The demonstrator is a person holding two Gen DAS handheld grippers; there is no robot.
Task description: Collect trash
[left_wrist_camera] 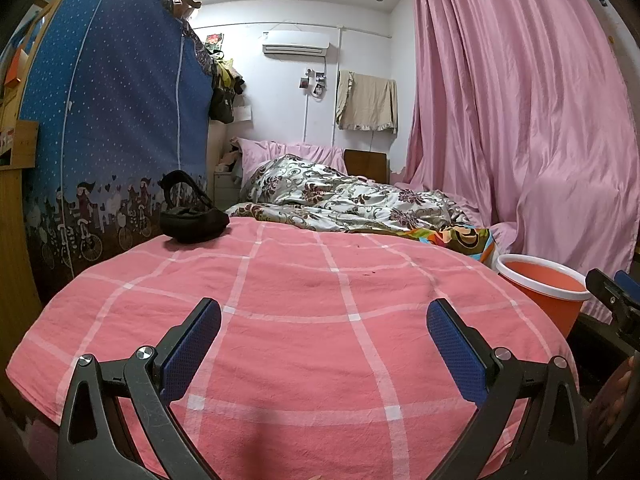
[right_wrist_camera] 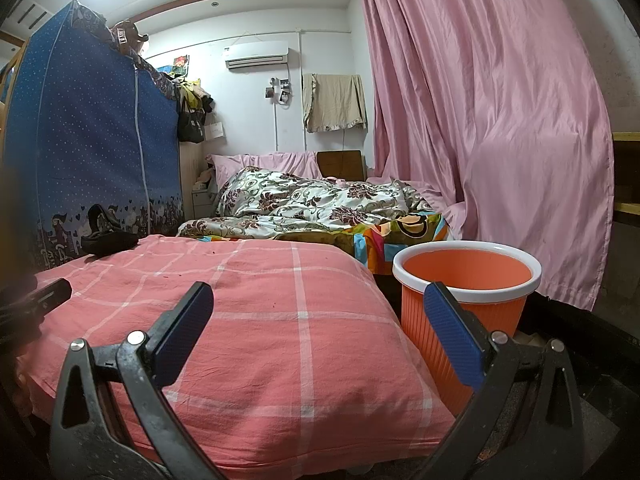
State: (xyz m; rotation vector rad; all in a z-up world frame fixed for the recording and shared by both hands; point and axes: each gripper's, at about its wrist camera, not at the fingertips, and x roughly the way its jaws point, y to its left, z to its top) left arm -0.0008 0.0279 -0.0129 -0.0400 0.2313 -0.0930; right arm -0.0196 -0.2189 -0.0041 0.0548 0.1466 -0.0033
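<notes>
Left tongs [left_wrist_camera: 324, 316] are spread wide, blue pads apart, nothing between them, poised over the pink checked cushion [left_wrist_camera: 304, 320] that fills the lower half of the left wrist view. Right tongs [right_wrist_camera: 318, 308] are likewise splayed open and empty, hanging above the same cushion's right-hand edge. And there's the orange bin [right_wrist_camera: 468, 312], white rim, ribbed wall, sitting on the floor just beside the cushion at about four o'clock from its middle; in the right wrist view the right-hand blue pad crosses in front of its rim. From the left wrist view the bin shows at three o'clock, partly cut off by the cushion's curve, with the other tool's black tip poking in at the far right edge. A few tiny dark specks dot the cushion top near its far edge [right_wrist_camera: 166, 276]; too small to say what they are. Up at ten o'clock on the cushion lies a black pouch with a looped strap [left_wrist_camera: 192, 216], close to the blue dotted wardrobe [left_wrist_camera: 112, 120]. Beyond, a floral quilt [left_wrist_camera: 344, 196] is heaped on the bed, pink curtain [left_wrist_camera: 520, 120] falling at two o'clock.
</notes>
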